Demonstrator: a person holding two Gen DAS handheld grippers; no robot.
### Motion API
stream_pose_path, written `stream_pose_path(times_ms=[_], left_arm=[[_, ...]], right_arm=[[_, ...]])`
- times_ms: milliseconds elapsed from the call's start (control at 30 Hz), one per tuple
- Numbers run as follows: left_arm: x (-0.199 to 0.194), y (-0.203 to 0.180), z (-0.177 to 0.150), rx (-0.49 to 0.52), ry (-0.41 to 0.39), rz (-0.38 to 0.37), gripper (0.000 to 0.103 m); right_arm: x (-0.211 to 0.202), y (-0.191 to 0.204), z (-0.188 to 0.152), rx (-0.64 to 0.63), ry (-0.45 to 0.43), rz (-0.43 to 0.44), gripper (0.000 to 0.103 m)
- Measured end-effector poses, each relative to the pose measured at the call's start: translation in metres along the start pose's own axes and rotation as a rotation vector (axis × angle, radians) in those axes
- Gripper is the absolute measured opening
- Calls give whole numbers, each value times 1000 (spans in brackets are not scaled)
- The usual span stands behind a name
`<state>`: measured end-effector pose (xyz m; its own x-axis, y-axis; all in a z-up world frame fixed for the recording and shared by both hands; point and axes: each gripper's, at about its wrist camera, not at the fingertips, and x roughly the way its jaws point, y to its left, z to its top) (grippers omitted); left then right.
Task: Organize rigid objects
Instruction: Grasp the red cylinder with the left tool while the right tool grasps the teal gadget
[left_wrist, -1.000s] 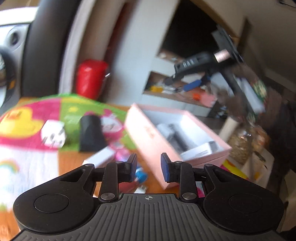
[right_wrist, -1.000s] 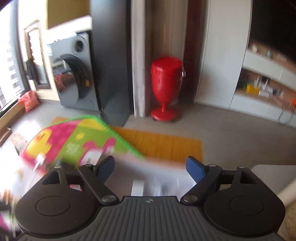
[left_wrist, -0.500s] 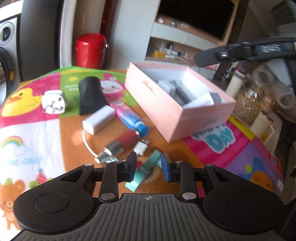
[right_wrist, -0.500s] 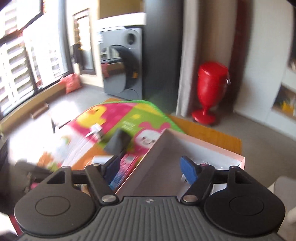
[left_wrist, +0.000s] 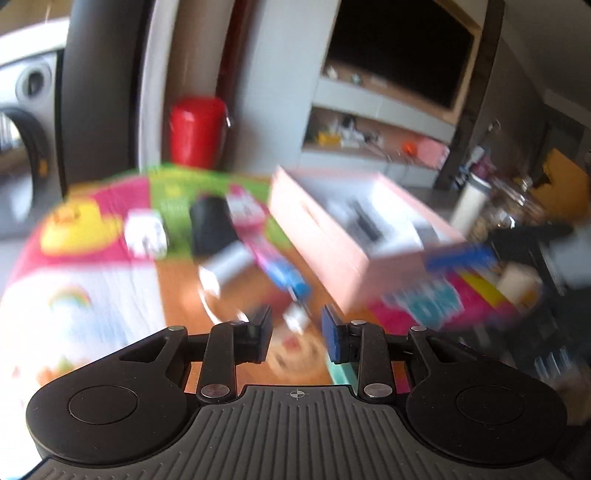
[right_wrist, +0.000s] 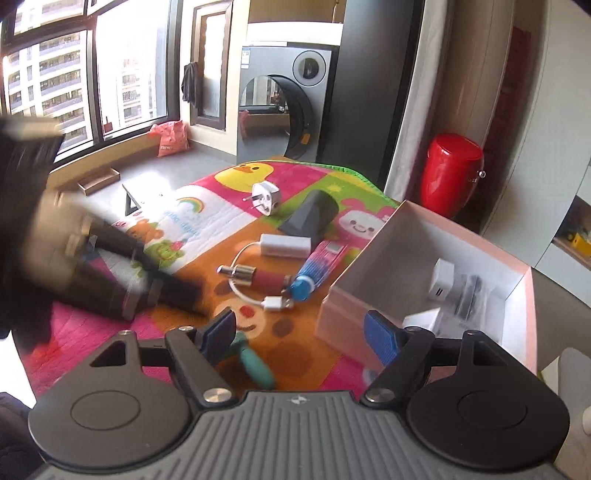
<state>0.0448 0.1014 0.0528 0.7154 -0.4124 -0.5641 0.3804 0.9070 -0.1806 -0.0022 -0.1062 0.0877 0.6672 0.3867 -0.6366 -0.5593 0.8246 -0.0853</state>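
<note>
Since half a second ago both views have swung: our right tool (right_wrist: 299, 332) now looks down over the bench and the box instead of out at the room, and our left tool (left_wrist: 296, 332) view has gone blurry with the teal piece slid from between its fingers to under the right finger. Left tool jaws are narrowly apart with nothing in them; right tool jaws are wide apart, also empty. Just below the right tool lies the teal piece (right_wrist: 255, 363), near its left finger. Further out on the play mat (right_wrist: 207, 206): white cable plug (right_wrist: 275, 303), red cylinder (right_wrist: 258, 276), blue-capped tube (right_wrist: 314, 269), white adapter (right_wrist: 285, 245), black wedge (right_wrist: 310, 218), white wall plug (right_wrist: 265, 197). The pink box (right_wrist: 351, 325) sits to the right, touching the mat, with a white charger (right_wrist: 441, 278) and dark items already inside. The left tool shows in the right view as a blurred dark mass, close to the loose items. Risks, as we judge them: the two tools converge on the same cluster and collide; the cable drags the adapter when lifted; the round tube or cylinder rolls if nudged; a low approach clips the box wall.
</note>
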Motion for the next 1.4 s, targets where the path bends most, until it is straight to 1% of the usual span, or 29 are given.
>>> stream_pose_path(times_ms=[100,167,200,233,300,333,367,433,500,600,667,733,800,833,933,1000,1100,1167,1233,1267,1400], left_arm=[[32,0,13,84,55,44,32],[57,0,14,140,113,61,32],[68,0,13,150,146,62,33],[75,2,10,153,167,56,39],[78,4,5,151,132,54,37],[78,6,4,143,142,65,30],[75,8,2,126,134,78,24],[64,12,-5,73,124,86,24],[46,14,-16,44,111,66,24],[12,11,-36,24,91,94,24],[-9,10,-48,-3,76,116,24],[-28,10,-60,-43,68,109,24],[-39,7,-70,-79,84,98,24],[-38,6,-75,-95,104,97,24],[-41,-3,-81,-104,84,130,25],[-38,-7,-79,-108,88,138,24],[-35,-7,-80,-152,93,76,25],[-31,-6,-81,-190,86,35,25],[-27,-11,-82,-197,74,35,25],[-26,-14,-83,-186,69,43,25],[-23,-29,-85,-126,62,92,25]], right_arm=[[0,6,-7,15,15,9,77],[-5,10,-14,19,14,3,77],[-8,11,-18,23,13,3,77],[-11,11,-22,32,15,5,77],[-15,10,-31,55,26,11,77],[-15,9,-35,66,35,13,77],[-15,8,-39,75,45,16,77],[-15,7,-42,89,62,24,77],[-15,7,-44,102,67,37,77],[-11,12,-41,103,55,57,78],[-5,20,-37,77,49,64,81],[4,30,-32,39,46,58,81],[15,42,-27,-2,37,38,81],[20,48,-25,-20,27,27,81],[35,62,-19,-64,17,-3,81],[42,65,-18,-79,30,-42,81],[41,57,-26,-90,60,-114,81],[34,48,-37,-102,75,-189,81],[29,38,-47,-105,100,-279,81],[24,33,-51,-99,95,-291,81],[0,17,-52,16,49,-169,81]])
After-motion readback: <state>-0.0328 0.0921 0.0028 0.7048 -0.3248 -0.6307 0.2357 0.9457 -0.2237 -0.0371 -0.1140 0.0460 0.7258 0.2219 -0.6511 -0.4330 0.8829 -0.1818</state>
